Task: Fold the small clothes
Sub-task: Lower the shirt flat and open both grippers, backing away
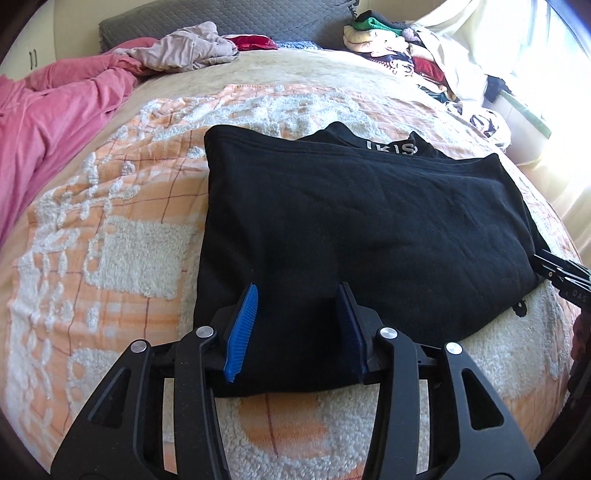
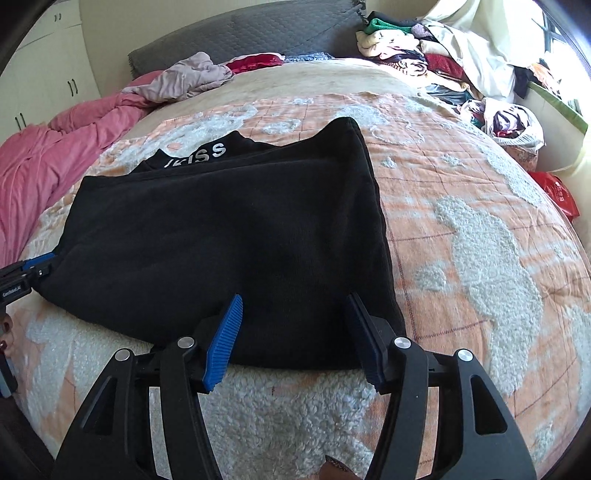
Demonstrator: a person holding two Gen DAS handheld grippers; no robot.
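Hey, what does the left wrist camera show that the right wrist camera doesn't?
Only the left wrist view: the left gripper seen close, jaws open over the near left edge of the black garment, and the full spread of the pink duvet.

Only the right wrist view: the right gripper seen close, jaws open over the near right edge, a red plastic bag beside the bed, and white cabinet doors.

Both: the folded black garment with white lettering, the orange and white blanket, the pile of clothes and the grey headboard.
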